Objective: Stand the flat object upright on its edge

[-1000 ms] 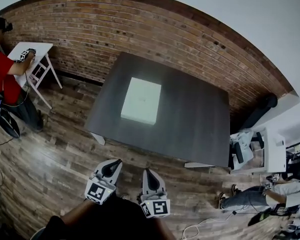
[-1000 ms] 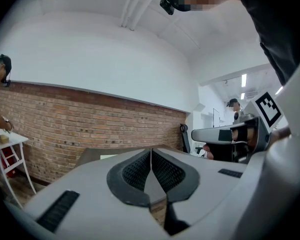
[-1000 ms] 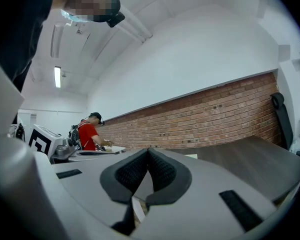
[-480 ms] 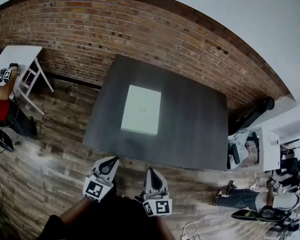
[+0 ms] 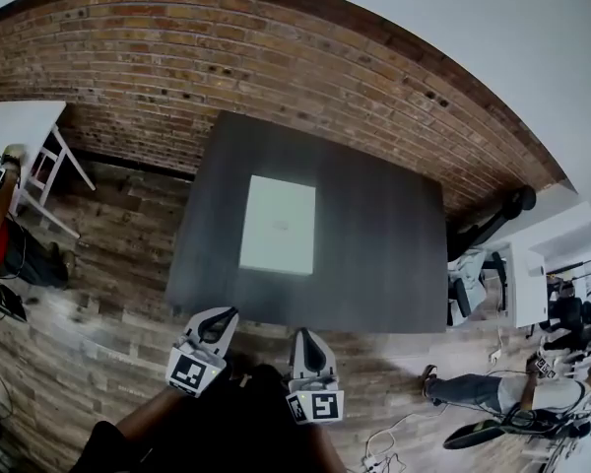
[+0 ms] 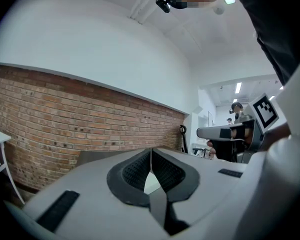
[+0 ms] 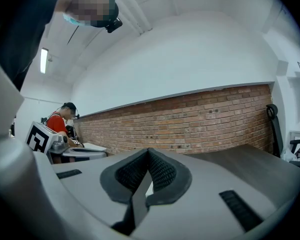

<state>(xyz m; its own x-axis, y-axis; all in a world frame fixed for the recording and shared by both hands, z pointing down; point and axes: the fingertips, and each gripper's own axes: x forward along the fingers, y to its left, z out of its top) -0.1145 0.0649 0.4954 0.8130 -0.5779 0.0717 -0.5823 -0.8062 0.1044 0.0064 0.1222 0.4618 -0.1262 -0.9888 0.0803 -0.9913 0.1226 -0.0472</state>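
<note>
Left gripper [image 5: 223, 318]: jaws pressed together with nothing between them. It is held level at the near side of the table, and its own view [image 6: 151, 154] shows the tips meeting.
Right gripper [image 5: 301, 337]: jaws closed and empty. It is level and just beside the left one, short of the table's near edge, with the tips meeting in its own view [image 7: 148, 152].
Step in hand: the approach, by my reading. The uprighting has not begun.
Table [image 5: 384, 254]: dark and bare apart from the one object. Its near edge runs just ahead of both grippers.
Flat object [image 5: 278, 225]: a white slab lying flat on the table, left of centre. Its long sides run away from the person, and it is well apart from both grippers.
Next move: likely both grippers cross the near edge and the jaws part. One would then lift a long edge while the other steadies the slab as it tips up.
Open room: there is wide bare tabletop to the right of the slab. The strip to its left is narrower before the table's side edge, so tipping rightward looks safer.
Far side: a band of table lies beyond the slab, then the brick wall [image 5: 236, 67].
Surroundings: a white side table [image 5: 20, 126] at the left and people at both margins, all well apart.
</note>
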